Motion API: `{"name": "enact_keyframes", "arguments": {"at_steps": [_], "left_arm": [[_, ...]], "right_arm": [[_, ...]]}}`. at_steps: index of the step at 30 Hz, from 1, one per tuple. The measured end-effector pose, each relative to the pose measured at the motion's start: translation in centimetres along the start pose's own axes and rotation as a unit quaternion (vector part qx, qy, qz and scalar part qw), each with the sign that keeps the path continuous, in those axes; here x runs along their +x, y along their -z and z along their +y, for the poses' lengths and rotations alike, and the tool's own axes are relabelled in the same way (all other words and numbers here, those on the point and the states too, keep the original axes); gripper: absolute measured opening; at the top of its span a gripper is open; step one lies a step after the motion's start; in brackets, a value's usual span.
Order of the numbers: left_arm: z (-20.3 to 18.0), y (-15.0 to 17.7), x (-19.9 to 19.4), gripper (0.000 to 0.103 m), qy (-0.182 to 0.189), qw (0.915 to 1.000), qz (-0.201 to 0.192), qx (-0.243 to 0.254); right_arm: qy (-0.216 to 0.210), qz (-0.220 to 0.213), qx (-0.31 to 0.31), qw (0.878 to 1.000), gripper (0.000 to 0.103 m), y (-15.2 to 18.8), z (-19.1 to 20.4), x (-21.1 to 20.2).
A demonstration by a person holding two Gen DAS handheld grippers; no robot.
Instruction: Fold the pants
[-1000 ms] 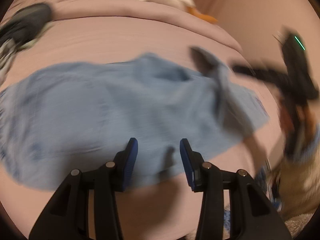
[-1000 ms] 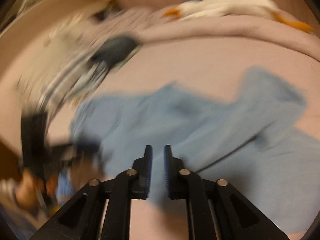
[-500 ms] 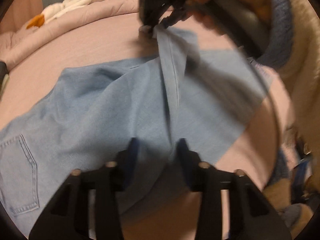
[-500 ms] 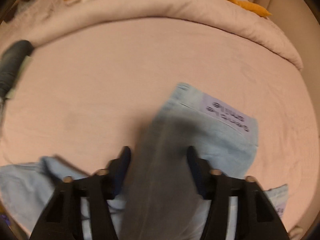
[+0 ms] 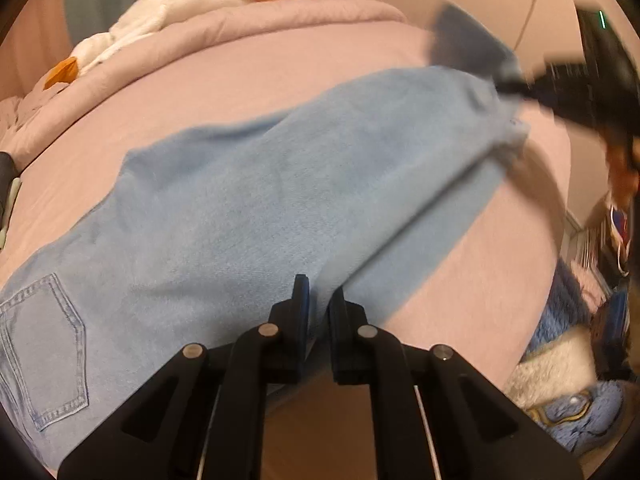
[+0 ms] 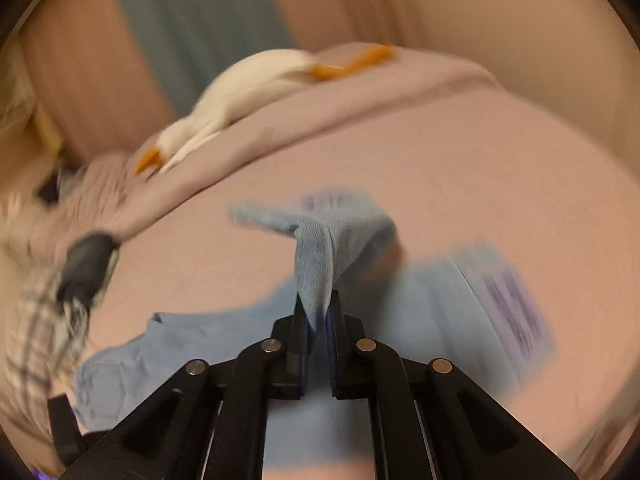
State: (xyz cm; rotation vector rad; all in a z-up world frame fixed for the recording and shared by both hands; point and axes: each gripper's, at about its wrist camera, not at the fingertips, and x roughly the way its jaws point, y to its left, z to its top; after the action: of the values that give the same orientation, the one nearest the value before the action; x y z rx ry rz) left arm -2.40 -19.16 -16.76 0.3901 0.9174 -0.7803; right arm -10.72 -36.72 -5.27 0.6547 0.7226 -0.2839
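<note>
Both grippers have just closed on the light-blue denim pants [image 5: 256, 200], so the fold is starting; next they likely carry the pinched edges across together. Left gripper [image 5: 319, 300] pinches the near edge at lower centre; right gripper [image 6: 317, 308] clamps a raised fold mid-frame. The pants lie spread across the pink bedsheet [image 5: 248, 76]

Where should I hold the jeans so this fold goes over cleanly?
On the edges, as now. The left tool has just closed on the near edge of the jeans, coming from the bed's near side; the right tool has just pinched the lifted leg end. Thin hems fit shut jaws.
</note>
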Motion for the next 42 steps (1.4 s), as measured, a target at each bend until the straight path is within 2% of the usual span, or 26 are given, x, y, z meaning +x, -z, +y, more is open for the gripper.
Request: {"name": "enact_keyframes", "arguments": {"at_steps": [3, 5, 6, 7, 9, 11, 13, 14, 15, 18, 20, 23, 25, 27, 30, 31, 32, 34, 36, 37, 39, 40, 42], "left_arm": [[0.1, -0.7, 0.2, 0.008, -0.003, 0.9999, 0.007, 0.007], [0.2, -1.0, 0.4, 0.009, -0.001, 0.9999, 0.014, 0.008], [0.3, -1.0, 0.4, 0.009, 0.0, 0.9998, 0.018, 0.007], [0.3, -1.1, 0.4, 0.009, 0.001, 0.9998, 0.019, 0.004], [0.4, -1.4, 0.5, 0.009, 0.001, 0.9998, 0.022, 0.006], [0.3, -1.2, 0.3, 0.009, 0.003, 0.9997, 0.024, 0.007], [0.3, -1.1, 0.2, 0.009, 0.008, 0.9996, 0.027, 0.008], [0.5, -1.1, 0.2, 0.009, 0.013, 0.9995, 0.029, 0.002], [0.7, -1.2, 0.3, 0.009, 0.019, 0.9993, 0.032, -0.005], [1.1, -1.3, 0.6, 0.01, 0.027, 0.9988, 0.034, -0.021], [1.1, -1.5, 0.5, 0.011, 0.028, 0.9988, 0.03, -0.026], [1.1, -1.6, 0.6, 0.012, 0.029, 0.9987, 0.031, -0.029], [1.2, -1.7, 0.8, 0.012, 0.031, 0.9985, 0.034, -0.03], [1.3, -1.7, 0.9, 0.013, 0.035, 0.9982, 0.036, -0.033], [1.5, -1.8, 0.5, 0.016, 0.037, 0.9978, 0.042, -0.035], [1.6, -1.7, 0.2, 0.017, 0.039, 0.9975, 0.044, -0.038], [1.9, -1.7, -0.3, 0.017, 0.043, 0.9971, 0.046, -0.043], [2.8, -1.5, -1.3, 0.016, 0.057, 0.9959, 0.041, -0.057], [4.2, -1.5, -2.6, 0.019, 0.073, 0.9938, 0.026, -0.08], [4.9, -1.5, -3.1, 0.021, 0.073, 0.9929, 0.018, -0.092], [6.8, -2.0, -3.7, 0.024, 0.067, 0.9903, 0.0, -0.121], [7.5, -2.3, -3.9, 0.024, 0.066, 0.9886, -0.008, -0.135], [8.4, -2.8, -3.8, 0.024, 0.069, 0.9854, -0.016, -0.155]], "right_arm": [[-0.019, 0.03, 0.096, 0.995, 0.006, 3.9, -5.9, 1.1], [-0.052, 0.05, 0.167, 0.983, 0.01, 6.2, -8.5, 1.4], [-0.061, 0.046, 0.187, 0.979, 0.018, 6.6, -9.3, 1.4], [-0.062, 0.037, 0.202, 0.977, 0.021, 6.9, -9.6, 0.8], [-0.076, 0.012, 0.234, 0.969, 0.032, 6.1, -10.1, 0.6], [-0.057, 0.002, 0.25, 0.967, 0.033, 5.3, -10.5, 0.3], [-0.033, 0.0, 0.237, 0.971, 0.032, 4.3, -10.1, 0.3], [-0.026, 0.002, 0.226, 0.974, 0.023, 3.9, -9.9, 0.3], [-0.023, 0.0, 0.213, 0.977, 0.005, 3.4, -9.5, 0.1], [-0.019, -0.009, 0.142, 0.99, 0.005, 0.6, -7.0, -0.1], [-0.044, -0.038, 0.091, 0.994, 0.005, -1.4, -5.4, -1.4], [-0.083, -0.09, 0.05, 0.991, 0.004, -2.4, -3.4, -4.0], [-0.067, -0.103, 0.05, 0.991, 0.004, -1.2, -4.0, -4.4], [-0.033, -0.083, 0.087, 0.992, 0.004, 0.8, -6.6, -2.6], [0.023, 0.025, 0.162, 0.986, 0.004, 4.1, -11.8, 2.4], [0.018, 0.04, 0.178, 0.983, 0.004, 4.7, -12.7, 3.1], [0.0, 0.03, 0.185, 0.982, 0.005, 4.8, -13.2, 2.6], [0.024, 0.021, 0.166, 0.986, 0.017, 4.0, -12.9, 1.6], [0.09, 0.0, 0.128, 0.988, 0.037, 2.6, -12.3, 0.3], [0.134, -0.019, 0.1, 0.986, 0.038, 1.9, -11.9, -0.3], [0.179, -0.044, 0.042, 0.982, 0.038, 0.8, -10.1, -1.2], [0.173, -0.048, 0.01, 0.984, 0.038, 0.4, -8.8, -1.3], [0.107, -0.028, -0.069, 0.991, 0.038, 0.2, -5.2, -0.6]]}}
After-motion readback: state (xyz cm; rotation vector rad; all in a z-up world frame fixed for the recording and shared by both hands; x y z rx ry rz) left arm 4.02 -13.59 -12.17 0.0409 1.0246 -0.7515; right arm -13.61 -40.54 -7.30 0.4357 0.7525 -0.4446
